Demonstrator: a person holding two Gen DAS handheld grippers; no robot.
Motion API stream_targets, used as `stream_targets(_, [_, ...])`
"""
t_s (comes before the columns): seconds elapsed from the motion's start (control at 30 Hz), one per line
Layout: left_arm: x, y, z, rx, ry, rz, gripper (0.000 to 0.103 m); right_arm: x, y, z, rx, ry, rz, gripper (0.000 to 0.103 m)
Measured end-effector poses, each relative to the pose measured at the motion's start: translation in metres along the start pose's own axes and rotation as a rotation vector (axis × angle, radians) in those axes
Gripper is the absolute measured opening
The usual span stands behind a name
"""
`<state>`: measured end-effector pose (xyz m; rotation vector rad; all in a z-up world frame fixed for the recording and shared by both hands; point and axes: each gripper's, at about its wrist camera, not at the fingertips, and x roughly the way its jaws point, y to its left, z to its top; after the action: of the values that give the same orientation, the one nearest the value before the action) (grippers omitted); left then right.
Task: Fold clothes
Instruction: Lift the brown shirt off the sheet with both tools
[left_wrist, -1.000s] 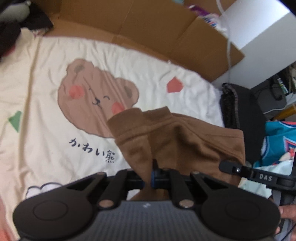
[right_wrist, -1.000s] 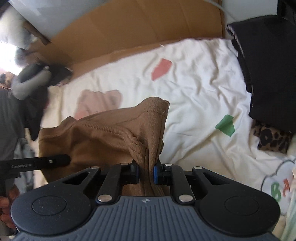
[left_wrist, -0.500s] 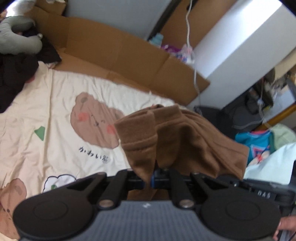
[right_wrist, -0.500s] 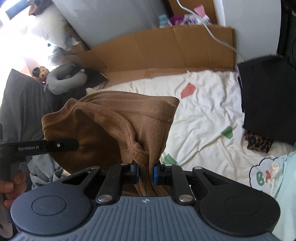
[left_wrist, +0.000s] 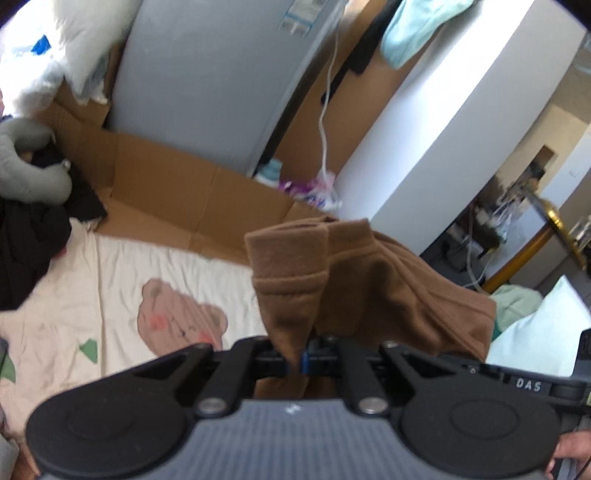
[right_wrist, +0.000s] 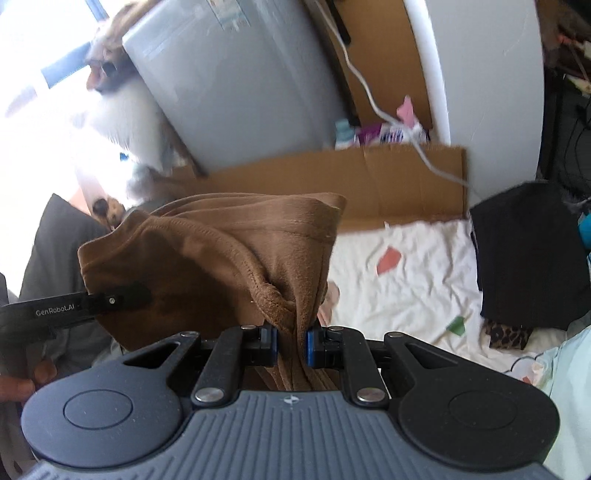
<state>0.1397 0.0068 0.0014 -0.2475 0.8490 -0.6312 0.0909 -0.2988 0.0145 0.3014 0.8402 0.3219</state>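
Both tools are pinching the same brown garment (left_wrist: 373, 280). Left tool (left_wrist: 298, 363) has its blue pads squeezed nearly together on a thin fold next to a cuffed hem, and right tool (right_wrist: 291, 347) grips a thicker bunch at a stitched seam. So the garment hangs in the air between them, up off the bed sheet (left_wrist: 110, 295) with the bear print (left_wrist: 177, 317). Flattened cardboard (right_wrist: 388, 177) sits behind the bed, black clothes (right_wrist: 528, 251) on the right side.
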Motion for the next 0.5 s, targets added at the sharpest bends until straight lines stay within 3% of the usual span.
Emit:
stream_targets(0.23, [-0.037,-0.005,-0.004,0.027,-0.094,-0.045,0.006,-0.031,0.019,-0.01,-0.021,-0.084,-0.001,0.013])
stream_targets(0.5, [-0.059,-0.017,-0.007,0.111,-0.159,-0.009,0.006,-0.049,0.042,-0.02,-0.082,-0.125,0.007,0.013])
